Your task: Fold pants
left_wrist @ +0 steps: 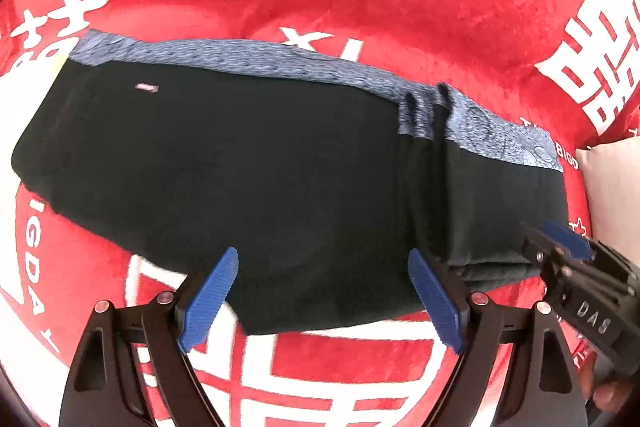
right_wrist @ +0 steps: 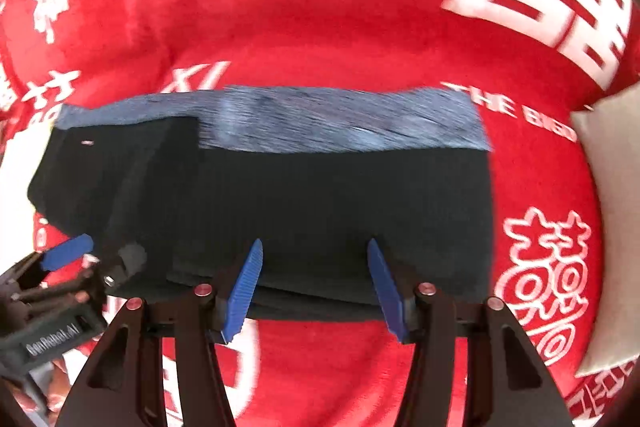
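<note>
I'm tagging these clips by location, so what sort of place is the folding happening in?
Probably a home, likely on a bed or sofa. The pants lie on a plush red blanket printed with white double-happiness characters, and a beige cushion sits at its edge. No more of the room shows.

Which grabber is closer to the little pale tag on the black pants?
Left. The left gripper hangs over the near edge of the pants, on the half with the tag. The right gripper is over the far half, farther from it.
</note>
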Demonstrator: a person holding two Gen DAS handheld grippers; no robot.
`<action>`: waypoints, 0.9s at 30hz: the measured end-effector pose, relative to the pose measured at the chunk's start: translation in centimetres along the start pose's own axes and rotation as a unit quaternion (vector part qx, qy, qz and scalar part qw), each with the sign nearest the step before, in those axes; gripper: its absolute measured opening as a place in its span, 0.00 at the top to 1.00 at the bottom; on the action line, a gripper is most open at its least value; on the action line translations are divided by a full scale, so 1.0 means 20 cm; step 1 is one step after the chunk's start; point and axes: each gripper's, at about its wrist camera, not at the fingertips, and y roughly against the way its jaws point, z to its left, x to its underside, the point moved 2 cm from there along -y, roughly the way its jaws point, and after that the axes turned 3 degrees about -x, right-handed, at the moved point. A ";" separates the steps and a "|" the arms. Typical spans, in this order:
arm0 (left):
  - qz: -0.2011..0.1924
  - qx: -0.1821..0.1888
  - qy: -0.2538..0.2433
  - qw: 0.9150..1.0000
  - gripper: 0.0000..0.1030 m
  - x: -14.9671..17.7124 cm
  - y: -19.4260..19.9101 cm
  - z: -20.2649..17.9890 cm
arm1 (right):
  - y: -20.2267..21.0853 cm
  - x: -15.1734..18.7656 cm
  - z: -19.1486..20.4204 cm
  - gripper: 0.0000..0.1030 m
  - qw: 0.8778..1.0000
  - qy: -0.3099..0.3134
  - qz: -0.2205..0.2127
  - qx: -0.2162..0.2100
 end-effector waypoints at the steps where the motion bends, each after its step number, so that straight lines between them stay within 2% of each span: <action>1: -0.001 0.000 0.005 1.000 0.15 0.01 0.01 0.03 | -0.01 -0.02 0.04 0.51 1.000 0.003 0.000 -0.014; 2: -0.001 0.001 0.008 1.000 0.15 0.02 0.01 0.06 | -0.02 -0.02 0.07 0.65 1.000 0.005 0.001 -0.028; 3: -0.001 0.002 0.016 1.000 0.15 0.03 0.02 0.09 | -0.03 -0.03 0.10 0.68 0.999 0.006 0.005 -0.040; 7: 0.004 0.006 0.044 0.999 0.15 0.09 0.02 0.18 | -0.16 -0.01 0.15 0.68 0.996 -0.026 0.041 -0.072; 15: 0.027 0.008 0.080 0.996 0.15 0.18 -0.03 0.30 | -0.17 0.02 0.17 0.68 0.997 -0.029 0.041 -0.060; 22: 0.001 0.018 0.095 0.995 0.15 0.17 0.03 0.38 | -0.19 0.01 0.20 0.67 0.998 -0.020 0.048 -0.036; 27: -0.038 0.030 0.132 0.990 0.15 0.14 0.09 0.58 | -0.20 0.01 0.23 0.67 0.999 -0.015 0.046 -0.021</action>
